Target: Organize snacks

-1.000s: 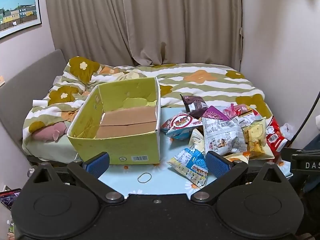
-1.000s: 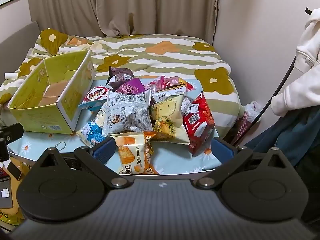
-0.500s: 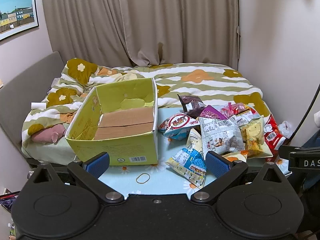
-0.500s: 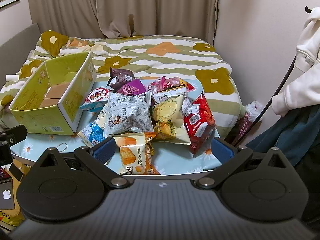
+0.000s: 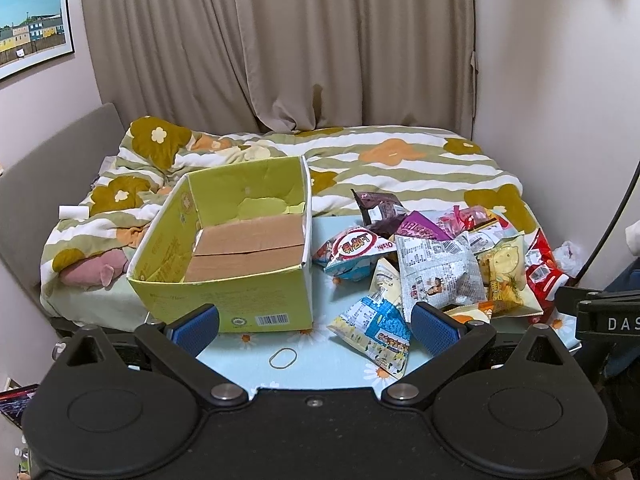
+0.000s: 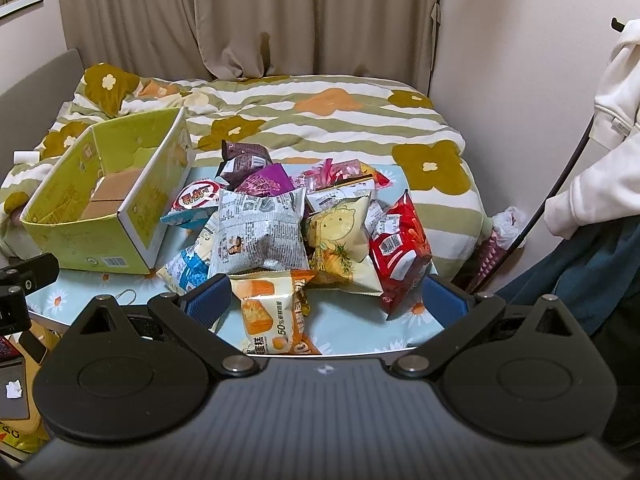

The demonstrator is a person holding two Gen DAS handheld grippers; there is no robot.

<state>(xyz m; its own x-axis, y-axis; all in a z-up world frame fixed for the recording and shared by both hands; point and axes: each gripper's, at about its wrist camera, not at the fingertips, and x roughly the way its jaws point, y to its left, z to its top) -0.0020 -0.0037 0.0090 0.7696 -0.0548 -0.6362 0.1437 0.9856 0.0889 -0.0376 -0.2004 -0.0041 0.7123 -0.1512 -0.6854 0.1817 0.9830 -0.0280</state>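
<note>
A yellow-green cardboard box stands open and empty on the left of a light blue flowered table. A pile of snack bags lies to its right: a grey newsprint bag, an orange cake bag, a red bag, a blue and white bag. My left gripper is open and empty at the table's near edge. My right gripper is open and empty, its fingers either side of the orange cake bag, short of it.
A rubber band lies on the table in front of the box. A bed with a flowered striped quilt is behind the table. A person in a white top stands at the right. Curtains and wall are at the back.
Both grippers have drawn back and risen slightly, so the table sits lower in both views. Nothing on the table has moved. Both stay open.
</note>
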